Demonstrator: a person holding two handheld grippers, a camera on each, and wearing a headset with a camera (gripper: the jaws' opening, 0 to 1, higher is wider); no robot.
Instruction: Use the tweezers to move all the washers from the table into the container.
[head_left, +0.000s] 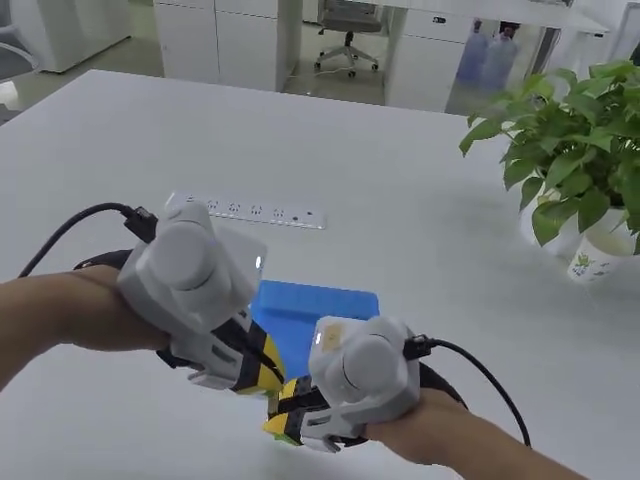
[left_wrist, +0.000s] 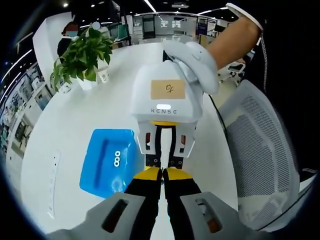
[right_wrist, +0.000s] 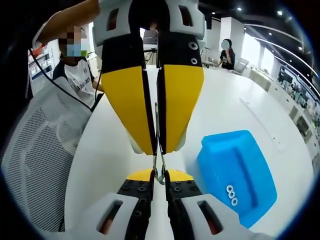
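Observation:
My two grippers meet tip to tip just in front of the blue container (head_left: 318, 305). In the right gripper view the thin metal tweezers (right_wrist: 158, 159) run from the left gripper (right_wrist: 156, 149), whose yellow jaws are shut on them, down into my right gripper (right_wrist: 159, 177), whose jaws are closed on their lower end. From the head view, the left gripper (head_left: 266, 372) comes in from the left and the right gripper (head_left: 284, 402) from the lower right. Silver washers (right_wrist: 231, 195) lie inside the container (right_wrist: 235, 172). In the left gripper view, the left gripper (left_wrist: 163, 173) faces the right gripper (left_wrist: 164, 161), with washers (left_wrist: 116, 159) in the container (left_wrist: 107, 162).
A white power strip (head_left: 245, 211) lies on the table (head_left: 420, 240) behind the container. A potted plant (head_left: 575, 150) stands at the right edge. A white mesh chair (left_wrist: 260, 150) sits close to the table's near side. People sit further off.

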